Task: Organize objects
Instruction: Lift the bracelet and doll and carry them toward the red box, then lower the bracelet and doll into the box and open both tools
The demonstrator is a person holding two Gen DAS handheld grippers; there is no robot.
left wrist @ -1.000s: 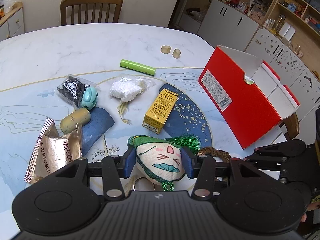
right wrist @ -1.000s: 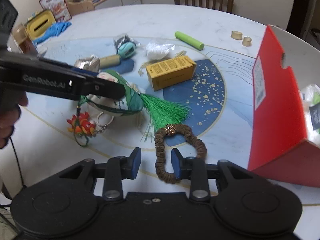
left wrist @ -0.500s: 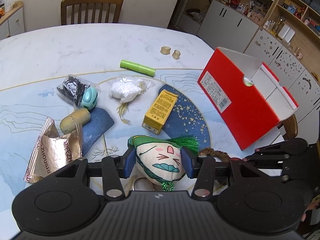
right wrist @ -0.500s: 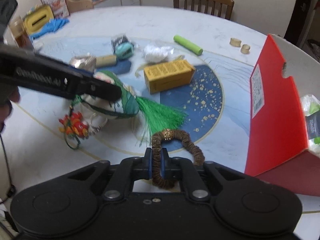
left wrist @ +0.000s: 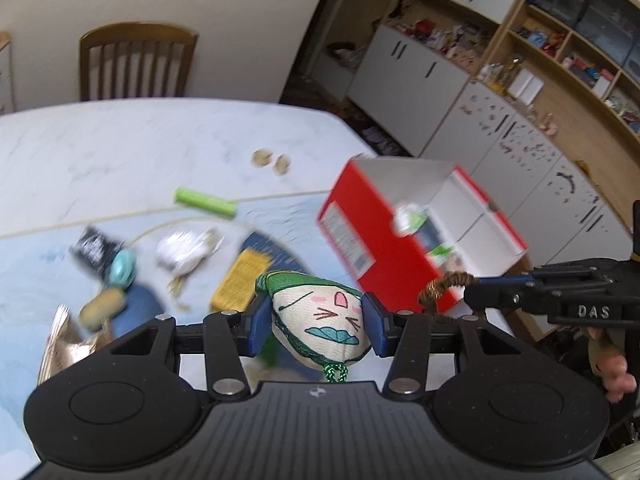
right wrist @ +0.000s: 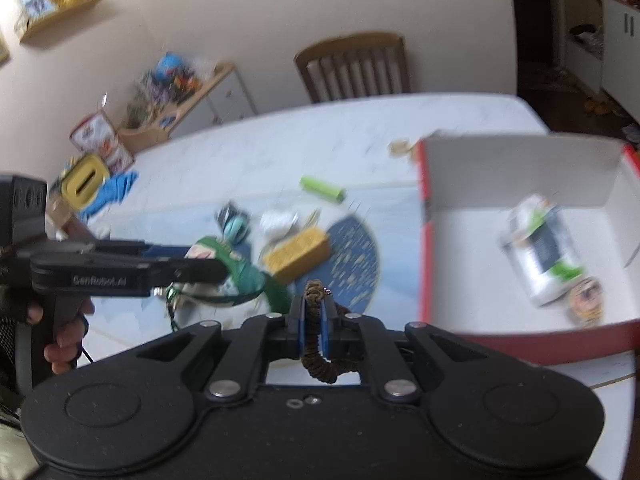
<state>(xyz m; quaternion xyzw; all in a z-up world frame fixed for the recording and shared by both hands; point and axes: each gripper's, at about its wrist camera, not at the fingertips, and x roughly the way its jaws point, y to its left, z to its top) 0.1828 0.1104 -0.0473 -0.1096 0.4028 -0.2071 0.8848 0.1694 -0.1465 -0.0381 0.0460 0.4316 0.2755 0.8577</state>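
My left gripper [left wrist: 316,318] is shut on a cream plush toy with a green hat and a drawn face [left wrist: 320,320], held above the table. It also shows in the right wrist view [right wrist: 218,264]. My right gripper [right wrist: 312,322] is shut on a brown hair tie [right wrist: 316,344], lifted off the table; the hair tie also shows in the left wrist view [left wrist: 444,288]. The open red box [right wrist: 426,232] stands to the right, with a white-and-green packet [right wrist: 540,248] and a small round tin [right wrist: 586,298] inside.
On the table lie a yellow carton [right wrist: 298,254], a green tube [right wrist: 322,188], a white wad [right wrist: 278,222], a teal gadget [left wrist: 122,268], a foil packet [left wrist: 60,344] and two small wooden rings [left wrist: 270,160]. A chair [right wrist: 354,66] stands at the far side.
Both grippers have risen from the table with their loads. The right gripper shut on the hair tie and lifted it. The views now tilt up towards the box and the room.
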